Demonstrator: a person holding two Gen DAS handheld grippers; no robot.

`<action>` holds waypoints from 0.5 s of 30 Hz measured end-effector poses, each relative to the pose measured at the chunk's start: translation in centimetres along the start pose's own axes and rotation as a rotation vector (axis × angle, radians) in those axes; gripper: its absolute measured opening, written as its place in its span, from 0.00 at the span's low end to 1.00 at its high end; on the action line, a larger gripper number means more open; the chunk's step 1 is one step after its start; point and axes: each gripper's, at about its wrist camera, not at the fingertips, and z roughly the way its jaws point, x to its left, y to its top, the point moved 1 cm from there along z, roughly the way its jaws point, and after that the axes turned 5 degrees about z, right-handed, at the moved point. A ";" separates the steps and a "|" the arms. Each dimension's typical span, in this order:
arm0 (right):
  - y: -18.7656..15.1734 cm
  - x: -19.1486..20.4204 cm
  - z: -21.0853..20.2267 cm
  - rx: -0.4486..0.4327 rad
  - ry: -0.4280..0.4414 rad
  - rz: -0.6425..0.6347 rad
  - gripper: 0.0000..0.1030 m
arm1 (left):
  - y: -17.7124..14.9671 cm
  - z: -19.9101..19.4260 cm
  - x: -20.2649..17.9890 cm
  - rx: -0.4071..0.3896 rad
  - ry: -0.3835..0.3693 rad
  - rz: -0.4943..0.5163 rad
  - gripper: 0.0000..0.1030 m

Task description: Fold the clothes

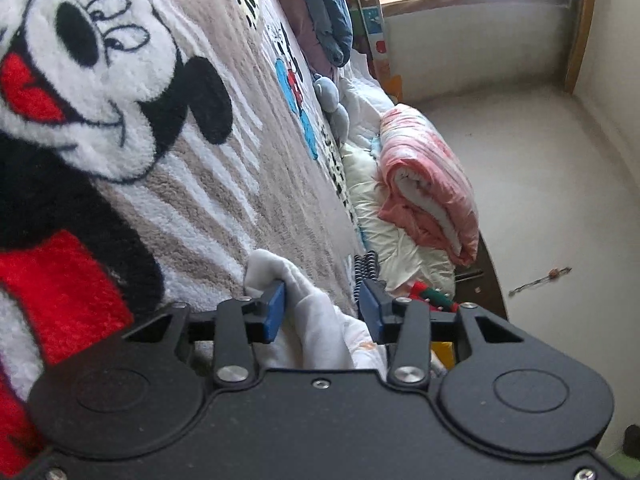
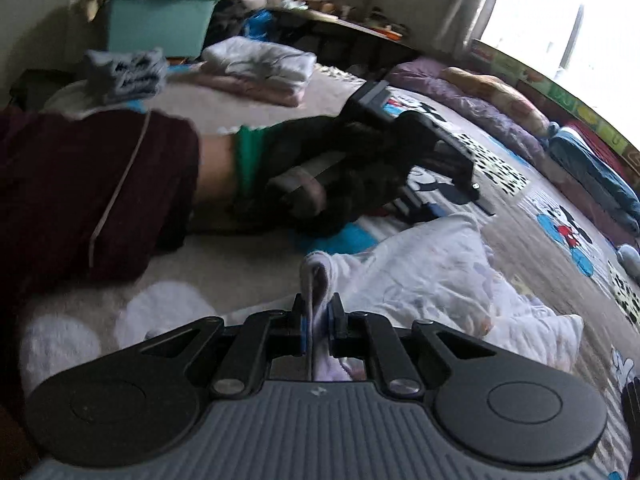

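A crumpled white garment (image 2: pixel 432 280) lies on the Mickey Mouse blanket (image 2: pixel 560 208) that covers the bed. My right gripper (image 2: pixel 318 320) is shut on a raised fold at the garment's near edge. In the left wrist view, my left gripper (image 1: pixel 322 312) stands open around another bunched part of the white garment (image 1: pixel 312 320). The cloth rests against the left blue pad (image 1: pixel 274 312) and stays clear of the right one. A black-gloved hand (image 2: pixel 340 168) with a green cuff and dark red sleeve holds the left gripper just beyond the garment.
Folded clothes (image 2: pixel 256 64) are stacked at the far end of the bed, beside a teal bin (image 2: pixel 160 24). Pillows and bedding (image 2: pixel 500 108) line the window side. A rolled pink quilt (image 1: pixel 428 188) lies at the bed's edge, with bare floor (image 1: pixel 540 160) beyond.
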 end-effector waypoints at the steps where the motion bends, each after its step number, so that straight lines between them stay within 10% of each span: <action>1: -0.1 -0.3 0.1 0.001 0.004 0.023 0.11 | 0.0 0.1 -0.1 0.003 0.008 0.009 0.41; 15: -0.8 -1.1 -1.6 0.045 -0.059 0.041 0.12 | -0.6 0.6 -0.7 0.014 0.054 0.085 0.41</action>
